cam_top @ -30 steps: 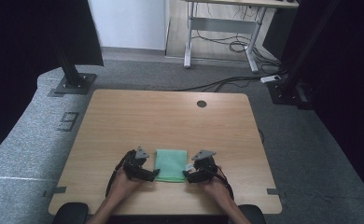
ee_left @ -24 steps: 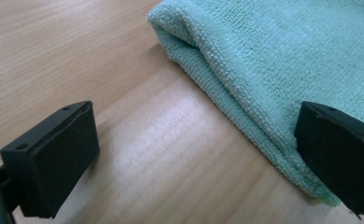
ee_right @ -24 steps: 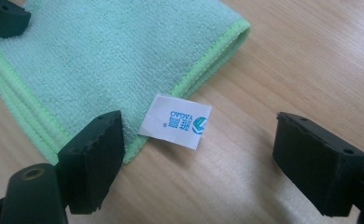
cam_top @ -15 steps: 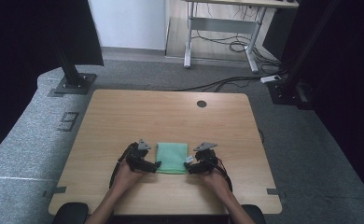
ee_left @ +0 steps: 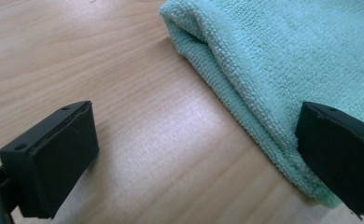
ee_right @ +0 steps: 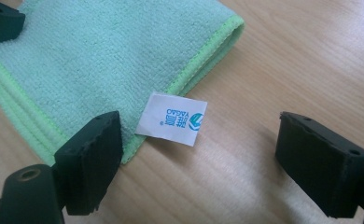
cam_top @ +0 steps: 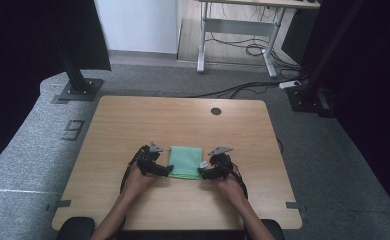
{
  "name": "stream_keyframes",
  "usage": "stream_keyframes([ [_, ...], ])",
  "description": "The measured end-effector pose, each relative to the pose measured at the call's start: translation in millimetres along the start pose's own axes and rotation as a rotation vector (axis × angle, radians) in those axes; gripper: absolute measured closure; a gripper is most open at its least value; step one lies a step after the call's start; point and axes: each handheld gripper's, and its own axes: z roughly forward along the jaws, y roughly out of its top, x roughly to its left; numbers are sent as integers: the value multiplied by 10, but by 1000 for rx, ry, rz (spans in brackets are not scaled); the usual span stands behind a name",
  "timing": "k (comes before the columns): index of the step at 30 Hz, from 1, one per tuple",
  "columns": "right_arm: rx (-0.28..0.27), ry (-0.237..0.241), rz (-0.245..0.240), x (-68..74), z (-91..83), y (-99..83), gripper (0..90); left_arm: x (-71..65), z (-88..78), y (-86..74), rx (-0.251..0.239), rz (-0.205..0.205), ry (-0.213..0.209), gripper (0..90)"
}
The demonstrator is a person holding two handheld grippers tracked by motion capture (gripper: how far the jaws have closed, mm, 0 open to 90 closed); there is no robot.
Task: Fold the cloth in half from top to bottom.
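- A folded green cloth [cam_top: 185, 161] is lying flat on the wooden table [cam_top: 133, 125], toward the near edge and roughly midway between the table's sides.
- The cloth is being flanked by the two tools: the left gripper [cam_top: 166, 171] is being held at its near left corner, the right gripper [cam_top: 203, 173] at its near right corner.
- In the left gripper view, the left gripper [ee_left: 194, 154] is being held with its jaws wide apart; one jaw is standing over bare wood, the other is at the cloth's [ee_left: 283, 60] folded edge, and nothing is being pinched.
- In the right gripper view, the right gripper [ee_right: 199, 158] is likewise being held spread wide; one jaw is lying over the hemmed edge of the cloth [ee_right: 91, 60], the other is over bare table well clear of it, and the fabric is not being squeezed.
- A small white label [ee_right: 171, 118] with blue print is sticking out from the cloth's edge, between the right jaws.
- A tip of the left gripper is being seen at the cloth's far corner in the right gripper view.
- A round cable hole [cam_top: 216, 111] is set near the table's far edge, well apart from the cloth.
- Beyond the table, a desk frame [cam_top: 235, 47], loose cables [cam_top: 243, 50] and a black stand base [cam_top: 78, 90] are standing on grey floor; none is lying in the grippers' way.
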Motion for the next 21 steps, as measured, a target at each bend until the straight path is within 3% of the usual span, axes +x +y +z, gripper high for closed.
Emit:
stream_keyframes([
  [13,-9,-7,10,-95,72,66,142,36,36,42,-2,-13,10,2],
  [21,-5,0,17,-103,69,72,142,54,28,40,-6,-21,-6,0],
])
